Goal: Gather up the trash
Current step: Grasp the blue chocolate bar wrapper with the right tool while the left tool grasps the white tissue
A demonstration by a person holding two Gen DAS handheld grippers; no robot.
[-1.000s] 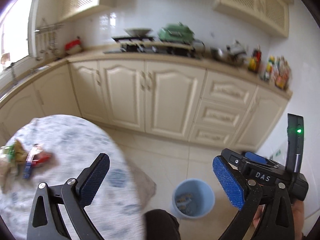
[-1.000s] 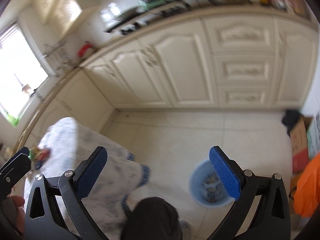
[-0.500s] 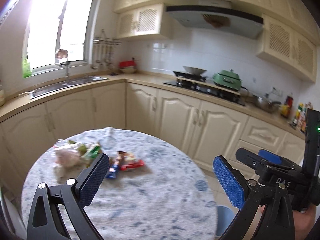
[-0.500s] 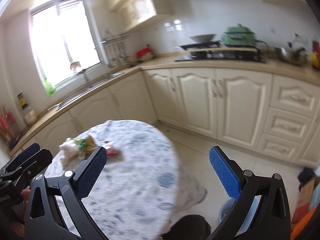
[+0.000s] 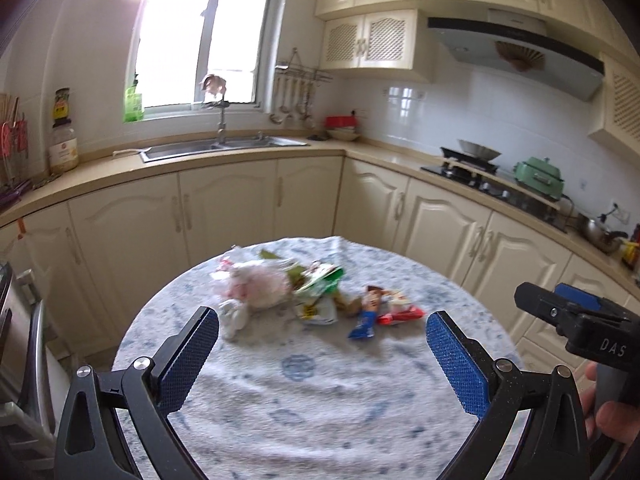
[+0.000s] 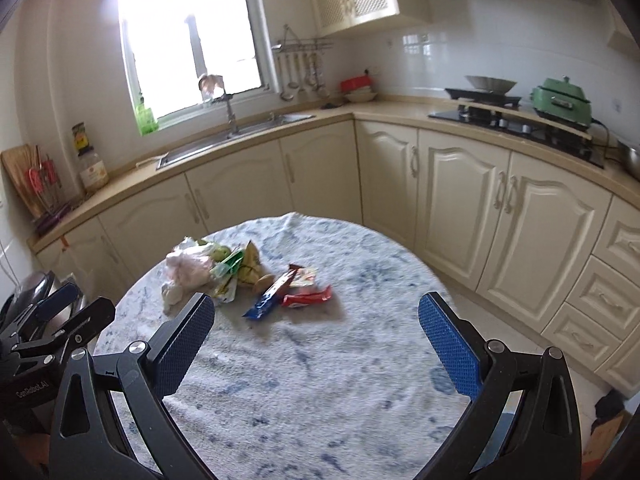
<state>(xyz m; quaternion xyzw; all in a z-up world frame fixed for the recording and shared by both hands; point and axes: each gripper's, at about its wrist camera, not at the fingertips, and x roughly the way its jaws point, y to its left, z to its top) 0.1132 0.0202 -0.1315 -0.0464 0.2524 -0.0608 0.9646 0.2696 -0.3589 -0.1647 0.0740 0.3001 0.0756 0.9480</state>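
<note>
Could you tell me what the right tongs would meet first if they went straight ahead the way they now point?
Probably the red wrapper and blue wrapper lying on the table. The open right tongs hold nothing, and only bare cloth lies before them, though depth is unclear.

A: Which markings are legible?

B: Two. The right gripper (image 5: 576, 320), seen in the left wrist view, carries white letters "DAS" on its black body. The left gripper (image 6: 52, 320), seen in the right wrist view, carries "GenRobot.AI" on its black housing.

A: The wrappers (image 6: 280, 290) on the table, or the jar (image 5: 63, 144) label?

B: Printed, but too blurred to read.
</note>
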